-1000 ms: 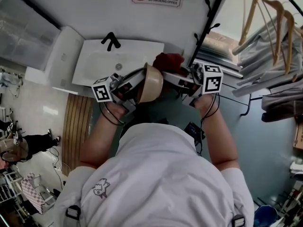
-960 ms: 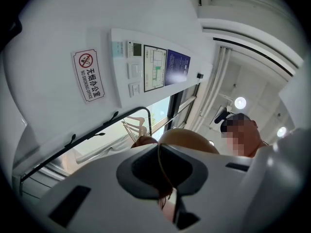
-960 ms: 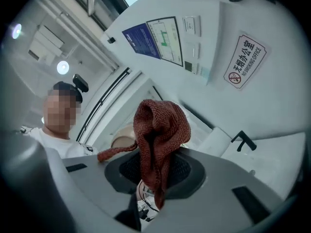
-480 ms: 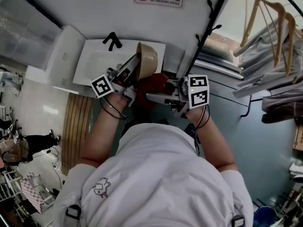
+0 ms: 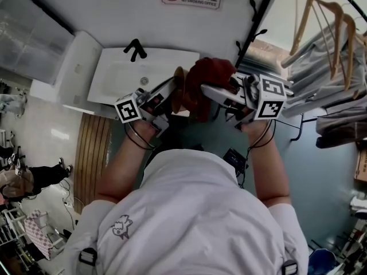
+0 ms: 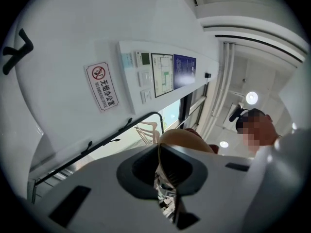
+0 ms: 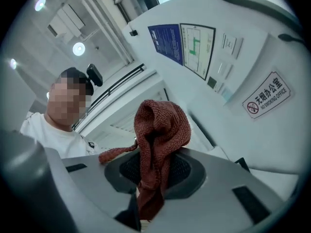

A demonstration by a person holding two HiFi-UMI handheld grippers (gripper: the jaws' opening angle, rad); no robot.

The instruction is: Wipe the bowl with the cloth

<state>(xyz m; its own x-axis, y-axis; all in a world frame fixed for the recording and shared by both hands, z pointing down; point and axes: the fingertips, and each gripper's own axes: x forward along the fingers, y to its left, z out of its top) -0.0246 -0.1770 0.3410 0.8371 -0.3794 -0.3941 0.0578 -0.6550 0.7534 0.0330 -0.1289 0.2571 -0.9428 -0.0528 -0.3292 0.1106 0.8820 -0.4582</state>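
I've got the left gripper [image 5: 172, 94], jaws closing tight on the rim of the bowl [image 5: 179, 90], up in the air at the front right corner of the sink [image 5: 123, 76]. My right gripper [image 5: 211, 91] is clamped on the red cloth [image 5: 211, 76], which is bunched and touching the bowl's right side. The bowl stands on edge, rim running toward the wall. There's a black faucet [image 5: 135, 48] at the sink's back edge and hangers [image 5: 321, 22] far right.

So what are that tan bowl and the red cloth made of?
The bowl looks like thin plastic or perhaps bamboo fibre: tan, smooth, matte, with a slim rim. The cloth is a rust-red textile, coarsely woven or knitted: its ribbed weave shows and it droops limply.
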